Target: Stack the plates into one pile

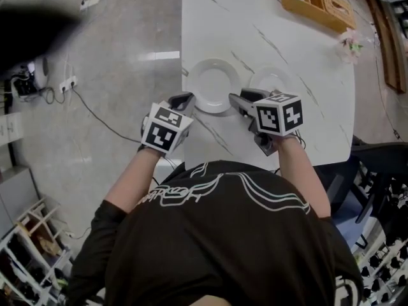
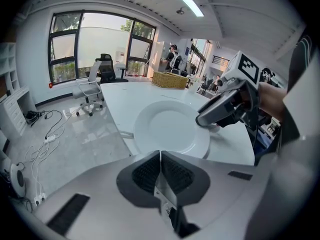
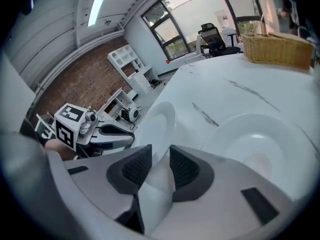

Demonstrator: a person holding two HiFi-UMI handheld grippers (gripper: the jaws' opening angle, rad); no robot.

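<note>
Two white plates lie on the white table (image 1: 299,37). The large plate (image 1: 213,85) (image 2: 170,126) sits left of the small plate (image 1: 271,80) (image 3: 260,144). My right gripper (image 1: 234,99) (image 3: 160,156) is at the large plate's right rim (image 3: 161,121), which runs between its pads; the jaws are shut on it. The left gripper (image 1: 187,99) (image 2: 160,156) hovers by that plate's near left edge, shut and holding nothing. In the left gripper view the right gripper (image 2: 220,109) hides most of the small plate.
A wicker basket (image 1: 317,4) (image 3: 277,49) stands at the table's far end, and a small pink item (image 1: 349,43) lies near the right edge. The table's left edge (image 1: 183,43) borders a floor with cables (image 1: 70,81). Office chairs (image 2: 92,89) stand beyond.
</note>
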